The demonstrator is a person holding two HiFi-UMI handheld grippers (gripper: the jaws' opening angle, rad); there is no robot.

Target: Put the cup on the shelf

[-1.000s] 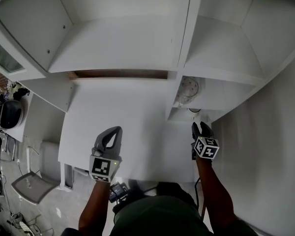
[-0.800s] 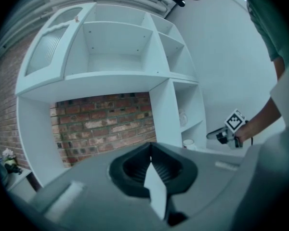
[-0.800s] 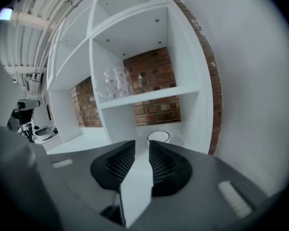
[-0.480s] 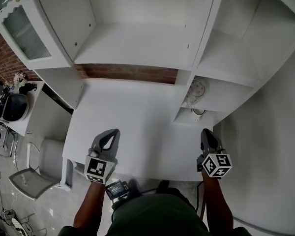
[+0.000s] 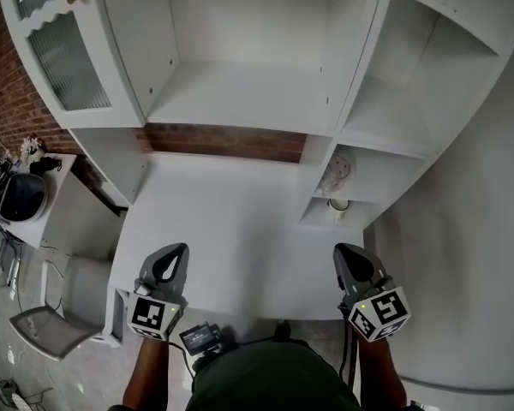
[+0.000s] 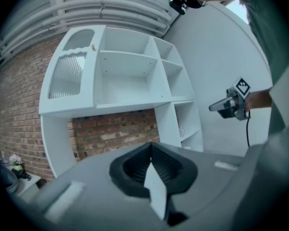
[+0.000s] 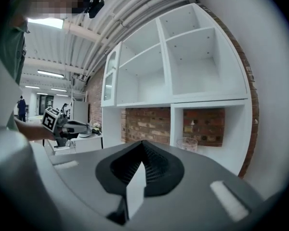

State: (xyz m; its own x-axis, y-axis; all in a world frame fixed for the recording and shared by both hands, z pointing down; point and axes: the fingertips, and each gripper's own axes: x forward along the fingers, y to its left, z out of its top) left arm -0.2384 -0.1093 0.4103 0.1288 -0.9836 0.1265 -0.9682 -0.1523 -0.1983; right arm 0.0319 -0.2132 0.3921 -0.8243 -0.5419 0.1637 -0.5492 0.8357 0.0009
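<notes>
Grippers come nearest, low in the head view. The left gripper point(image 5: 176, 253) and the right gripper point(image 5: 344, 253) both have their jaws pressed fully together with nothing between them, and each gripper view confirms this. A second ago the right one stood open at the mouth of the lowest right nook. Now it is shut and pulled back toward the person, and the left has drawn back too. Beyond them lies the white table point(image 5: 223, 221). At its far right a small pale-rimmed cup point(image 5: 338, 205) stands alone in that nook of the shelf unit point(image 5: 240, 92), with a clear glass point(image 5: 334, 171) in the compartment above, so the placing looks done. The cup is too small to judge how squarely it sits, and in the right gripper view the gripper's own body hides the nook.
</notes>
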